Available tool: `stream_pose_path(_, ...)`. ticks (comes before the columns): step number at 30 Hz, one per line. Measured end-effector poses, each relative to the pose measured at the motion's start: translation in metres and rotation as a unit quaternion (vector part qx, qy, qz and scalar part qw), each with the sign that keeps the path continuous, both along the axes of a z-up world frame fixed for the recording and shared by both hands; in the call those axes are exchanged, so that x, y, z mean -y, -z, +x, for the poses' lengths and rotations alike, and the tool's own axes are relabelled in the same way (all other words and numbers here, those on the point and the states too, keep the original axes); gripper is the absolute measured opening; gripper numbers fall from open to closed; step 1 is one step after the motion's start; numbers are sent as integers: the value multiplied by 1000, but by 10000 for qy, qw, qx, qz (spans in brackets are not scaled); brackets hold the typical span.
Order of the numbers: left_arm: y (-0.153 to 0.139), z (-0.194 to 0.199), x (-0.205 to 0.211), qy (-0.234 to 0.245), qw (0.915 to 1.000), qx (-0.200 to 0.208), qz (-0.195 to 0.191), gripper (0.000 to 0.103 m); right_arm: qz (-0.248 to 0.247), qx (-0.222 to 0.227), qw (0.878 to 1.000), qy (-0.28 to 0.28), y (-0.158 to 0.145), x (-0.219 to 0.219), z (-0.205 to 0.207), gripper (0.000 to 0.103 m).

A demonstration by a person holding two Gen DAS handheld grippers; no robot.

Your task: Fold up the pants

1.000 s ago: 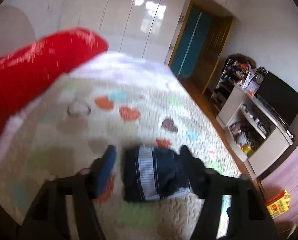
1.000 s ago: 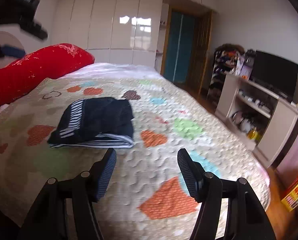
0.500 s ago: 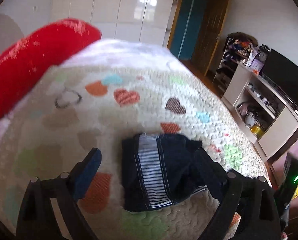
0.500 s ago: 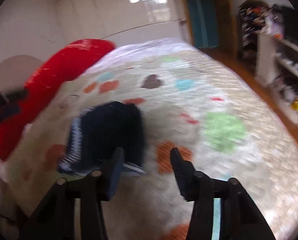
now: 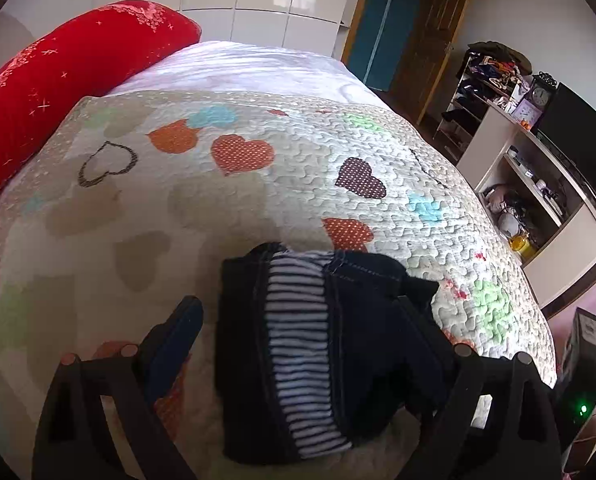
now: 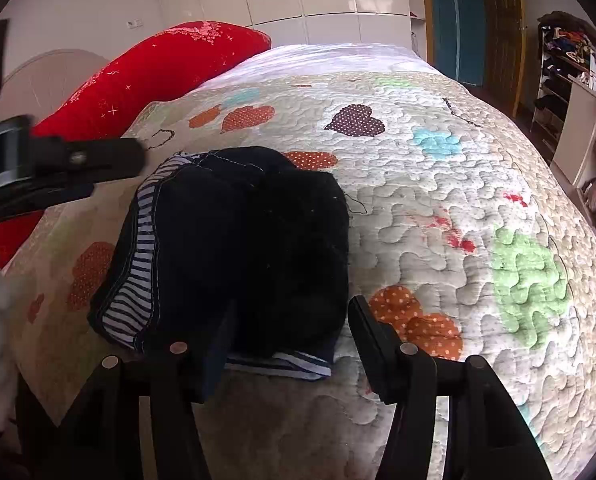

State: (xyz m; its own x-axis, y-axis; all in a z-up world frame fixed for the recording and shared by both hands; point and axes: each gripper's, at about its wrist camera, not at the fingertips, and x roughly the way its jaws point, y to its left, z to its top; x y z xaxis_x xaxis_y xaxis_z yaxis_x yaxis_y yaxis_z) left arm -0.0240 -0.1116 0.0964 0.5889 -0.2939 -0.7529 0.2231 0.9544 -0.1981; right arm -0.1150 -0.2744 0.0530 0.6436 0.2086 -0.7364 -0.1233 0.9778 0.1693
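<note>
On my far left a long red velvet bolster pillow [image 5: 53, 92] with pale sparkle marks lies along the head of the bed. It sits against a cream quilted bedspread [image 5: 217, 208] printed with orange, brown, blue and green hearts, which covers most of what I see.

My left gripper [image 5: 298, 332] hangs low over the near part of that bedspread with its two black fingers spread wide, and nothing is pinched between them. The folded dark navy denim pants [image 5: 322, 344] with a blue-and-white striped lining lie flat on the quilt between those fingers. The left finger stands clear of the cloth. The right finger overlaps the pants' right edge in my view, and I cannot tell whether it touches.

In the right wrist view the same pants [image 6: 241, 248] form a compact dark bundle with the striped band showing along the left and near edges. My right gripper [image 6: 293, 324] is also spread apart, holding nothing. Its left finger sits over the bundle's near edge and its right finger is just beside the near right corner, above the quilt [image 6: 438, 208]. The left gripper's black body [image 6: 57, 168] enters that view from the left edge.

Further right, past the bed, a white open shelf unit [image 5: 546, 216] holds small clutter, with a black flat television [image 5: 578, 140] on top.
</note>
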Motion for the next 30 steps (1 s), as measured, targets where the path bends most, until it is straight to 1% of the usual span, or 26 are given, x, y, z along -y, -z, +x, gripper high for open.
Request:
stream_pose_path(2, 0, 2, 0, -6, 10000, 11, -5, 94, -118, 32, 9999, 34, -4, 2, -3, 60)
stream_pose_path(4, 0, 3, -5, -59, 10000, -1, -22, 94, -343, 84, 9993, 105, -8, 5, -6, 60)
stream_pose_path(6, 1, 4, -13, -157, 9998, -34, -91, 94, -549, 86, 9983, 157, -11, 7, -6, 60)
stream_pose_path(10, 6, 6, -34, -368, 9990, -139, -190, 94, -791, 13, 9966, 243, -15, 12, -2, 60)
stream_pose_path(15, 14, 4, -55, -559, 9977, -245, -279, 94, -1011, -116, 9940, 402, -19, 18, 3, 60)
stream_pose_path(21, 21, -1, -71, -653, 9967, -328, -366, 94, -1298, -292, 9897, 535, -24, 21, 3, 60)
stream_pose_path(25, 22, -5, -78, -685, 9961, -340, -430, 94, -1429, -274, 9877, 580, -32, 19, 4, 61)
stream_pose_path(30, 22, -10, -86, -717, 9957, -345, -469, 94, -1555, -242, 9861, 541, -37, 11, 6, 64)
